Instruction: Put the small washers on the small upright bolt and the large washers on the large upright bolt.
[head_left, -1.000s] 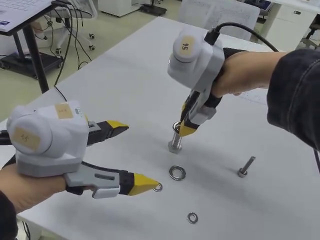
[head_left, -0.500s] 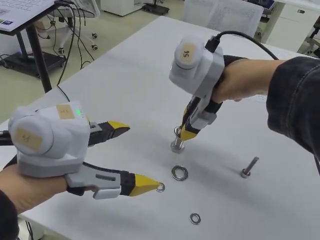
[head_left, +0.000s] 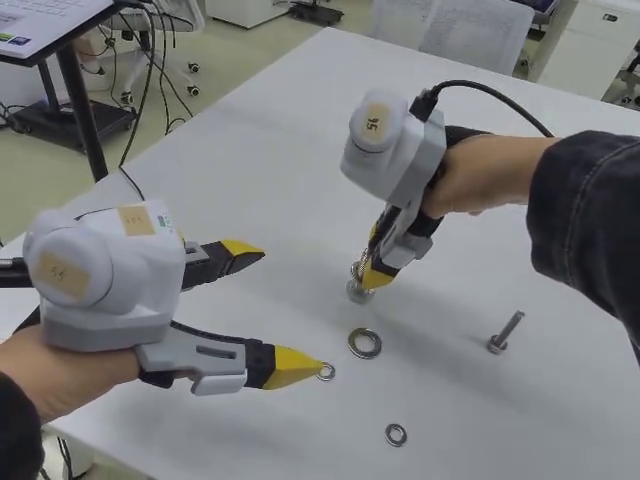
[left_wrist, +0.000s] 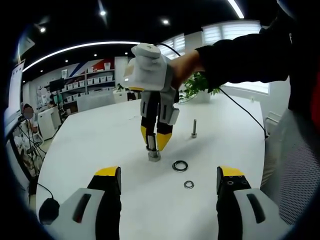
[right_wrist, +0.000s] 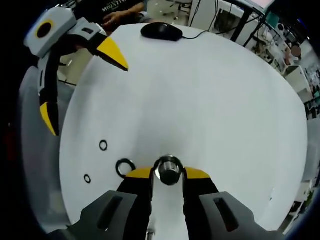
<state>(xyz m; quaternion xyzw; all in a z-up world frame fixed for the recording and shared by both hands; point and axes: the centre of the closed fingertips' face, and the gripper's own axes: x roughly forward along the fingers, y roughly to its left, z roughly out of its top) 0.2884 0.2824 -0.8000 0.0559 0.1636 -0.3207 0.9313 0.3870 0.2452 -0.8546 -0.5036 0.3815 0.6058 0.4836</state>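
Note:
The large upright bolt (head_left: 357, 291) stands mid-table. My right gripper (head_left: 366, 272) points down at its top, shut on a large washer (right_wrist: 168, 170) that rings the bolt's tip. Another large washer (head_left: 365, 343) lies flat just in front of the bolt. One small washer (head_left: 326, 372) lies by the lower fingertip of my left gripper (head_left: 280, 312), which stands open and holds nothing. A second small washer (head_left: 396, 434) lies nearer the front edge. The small bolt (head_left: 504, 332) stands off to the right. In the left gripper view, the large bolt (left_wrist: 154, 155) and the flat washer (left_wrist: 180, 165) lie ahead of the open jaws.
A computer mouse (right_wrist: 161, 31) lies at the table's far side. A laptop stand (head_left: 70, 70) with cables is on the floor beyond the table's left edge. Papers (head_left: 470, 35) lie at the far end.
My right gripper has come down a little, bringing the large washer lower over the large bolt's top. The left gripper has stayed roughly where it was, and the head camera has shifted slightly.

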